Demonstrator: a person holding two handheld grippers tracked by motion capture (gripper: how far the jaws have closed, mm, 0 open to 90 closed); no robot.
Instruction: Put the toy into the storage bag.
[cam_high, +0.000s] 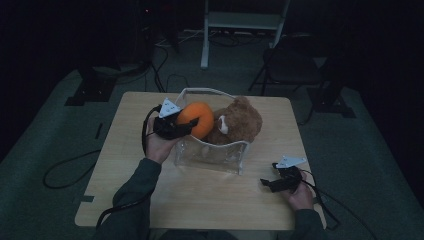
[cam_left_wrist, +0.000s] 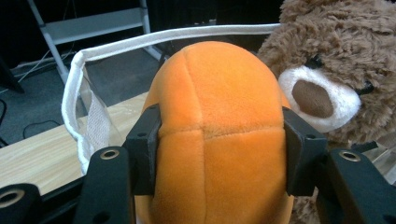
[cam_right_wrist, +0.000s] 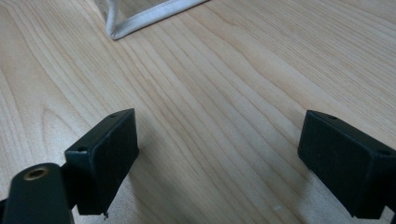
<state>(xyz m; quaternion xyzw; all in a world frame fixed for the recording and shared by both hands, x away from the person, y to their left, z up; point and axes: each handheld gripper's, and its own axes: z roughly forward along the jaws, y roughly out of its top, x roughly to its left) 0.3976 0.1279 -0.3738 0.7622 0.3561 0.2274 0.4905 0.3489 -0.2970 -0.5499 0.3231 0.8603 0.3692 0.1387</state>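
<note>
A clear bin with a white rim (cam_high: 212, 152) stands in the middle of the wooden table (cam_high: 125, 150). Over its left edge my left gripper (cam_high: 192, 122) is shut on an orange plush ball (cam_high: 197, 119); both pads press into the ball's sides (cam_left_wrist: 219, 135). A brown teddy bear (cam_high: 240, 122) lies in the bin right beside the ball, its muzzle (cam_left_wrist: 317, 98) close to my right jaw. My right gripper (cam_high: 267, 182) rests low at the table's right front, open, with bare wood between its pads (cam_right_wrist: 107, 154).
The bin's white rim corner (cam_right_wrist: 121, 28) lies just ahead of the right gripper. Cables trail off the table's front and across the floor (cam_high: 65, 170). A folding chair (cam_high: 287, 62) and a white stand (cam_high: 240, 22) are behind the table.
</note>
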